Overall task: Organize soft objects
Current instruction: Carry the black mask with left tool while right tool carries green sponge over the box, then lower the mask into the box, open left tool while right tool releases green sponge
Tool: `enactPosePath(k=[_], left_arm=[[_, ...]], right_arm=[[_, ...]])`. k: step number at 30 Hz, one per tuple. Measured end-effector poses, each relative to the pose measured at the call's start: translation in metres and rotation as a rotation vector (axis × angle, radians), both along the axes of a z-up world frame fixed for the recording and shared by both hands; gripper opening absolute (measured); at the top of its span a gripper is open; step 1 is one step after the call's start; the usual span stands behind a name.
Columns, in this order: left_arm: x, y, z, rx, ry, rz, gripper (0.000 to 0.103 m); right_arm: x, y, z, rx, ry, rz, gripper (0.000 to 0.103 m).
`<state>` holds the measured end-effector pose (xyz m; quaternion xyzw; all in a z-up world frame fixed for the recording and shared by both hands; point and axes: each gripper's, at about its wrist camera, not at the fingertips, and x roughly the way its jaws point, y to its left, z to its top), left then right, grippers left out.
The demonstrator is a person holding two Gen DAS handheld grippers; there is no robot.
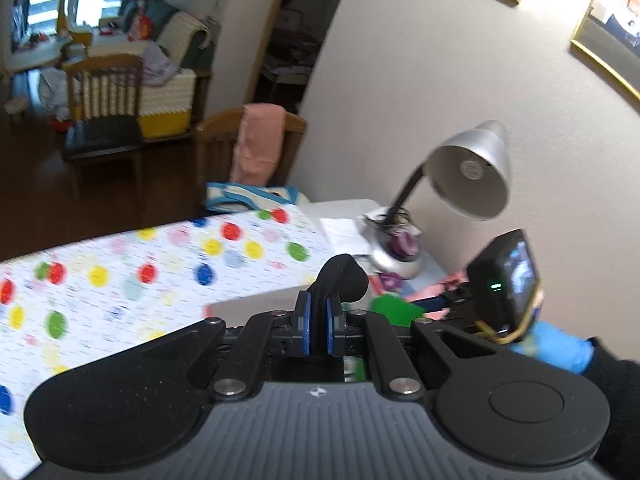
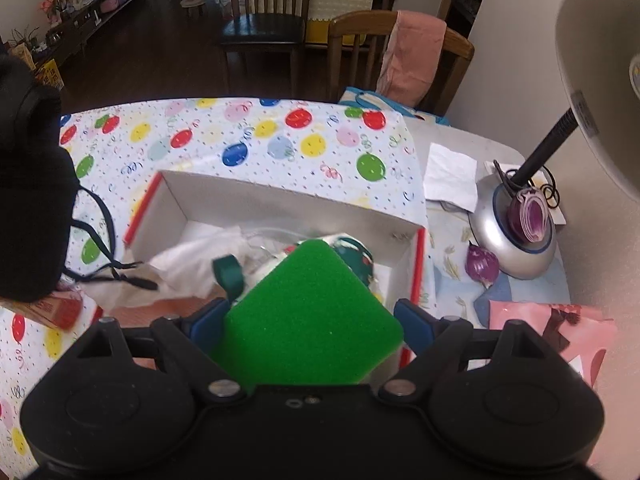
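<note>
While both hands are loaded, I count one black cloth, one green sponge, one box.
My left gripper (image 1: pixel 319 312) pinches the black cloth (image 1: pixel 343 278) tight; my right gripper (image 2: pixel 312 322), spread wide, clamps the green sponge (image 2: pixel 310 312) above the white box (image 2: pixel 224 200). Only the right view shows the box's jumble; only the left shows my blue-gloved hand (image 1: pixel 560 346).

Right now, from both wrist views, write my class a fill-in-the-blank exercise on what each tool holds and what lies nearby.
1. The right tool grips a ___ sponge.
2. The sponge hangs over an open ___.
3. The left tool is shut on a ___ cloth.
4. The halved onion rests on the base of the ___.
Missing words: green; box; black; lamp.
</note>
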<state>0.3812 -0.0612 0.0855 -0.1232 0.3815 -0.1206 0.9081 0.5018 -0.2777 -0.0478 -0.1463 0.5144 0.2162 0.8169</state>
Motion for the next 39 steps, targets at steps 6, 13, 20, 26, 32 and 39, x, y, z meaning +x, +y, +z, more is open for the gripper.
enactPosePath(k=[6, 13, 20, 26, 32, 39], left_arm=[[0.012, -0.031, -0.009, -0.081, 0.029, -0.036, 0.007], [0.035, -0.043, -0.048, -0.203, 0.11, -0.042, 0.007], [0.049, -0.035, -0.115, -0.181, 0.239, 0.038, 0.007], [0.043, -0.023, -0.148, -0.118, 0.275, 0.071, 0.007], [0.037, -0.023, -0.173, -0.035, 0.302, 0.069, 0.007], [0.036, -0.027, -0.189, 0.037, 0.294, 0.061, 0.007]], right_arm=[[0.006, -0.018, -0.01, -0.03, 0.006, 0.01, 0.089], [0.008, -0.028, -0.027, -0.07, 0.014, 0.034, 0.089], [0.013, -0.018, -0.05, -0.052, 0.041, 0.066, 0.089], [0.006, 0.004, -0.069, -0.127, 0.023, 0.17, 0.089], [-0.001, 0.016, -0.088, -0.165, 0.0, 0.216, 0.089], [0.002, 0.015, -0.093, -0.142, -0.031, 0.208, 0.091]])
